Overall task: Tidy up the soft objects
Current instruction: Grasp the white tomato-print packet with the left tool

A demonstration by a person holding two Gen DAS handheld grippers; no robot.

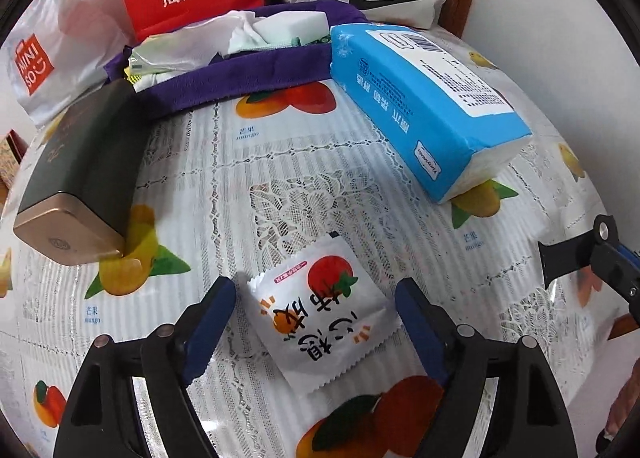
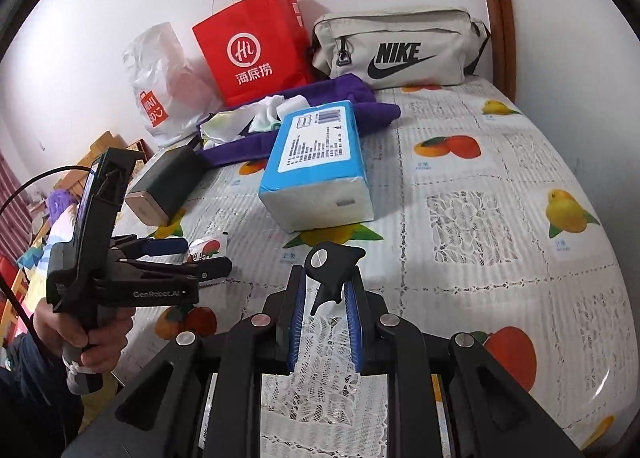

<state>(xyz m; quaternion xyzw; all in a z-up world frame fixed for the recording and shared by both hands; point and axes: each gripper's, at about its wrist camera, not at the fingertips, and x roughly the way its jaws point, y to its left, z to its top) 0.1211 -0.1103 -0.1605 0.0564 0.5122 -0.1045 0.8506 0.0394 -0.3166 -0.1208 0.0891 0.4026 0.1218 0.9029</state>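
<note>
Your left hand-held gripper (image 1: 316,322) stands open astride a flat white persimmon-printed wet-wipe sachet (image 1: 320,318); your right hand-held gripper (image 2: 326,294) is nearly closed, empty.

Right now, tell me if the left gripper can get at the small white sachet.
Probably yes. The left gripper is open and its blue fingers already straddle the small white sachet, which lies flat on the tablecloth. Nothing sits between them; the blue tissue pack lies well clear.

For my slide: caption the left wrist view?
Open left gripper straddles a small wipe packet on the fruit-print tablecloth.
</note>
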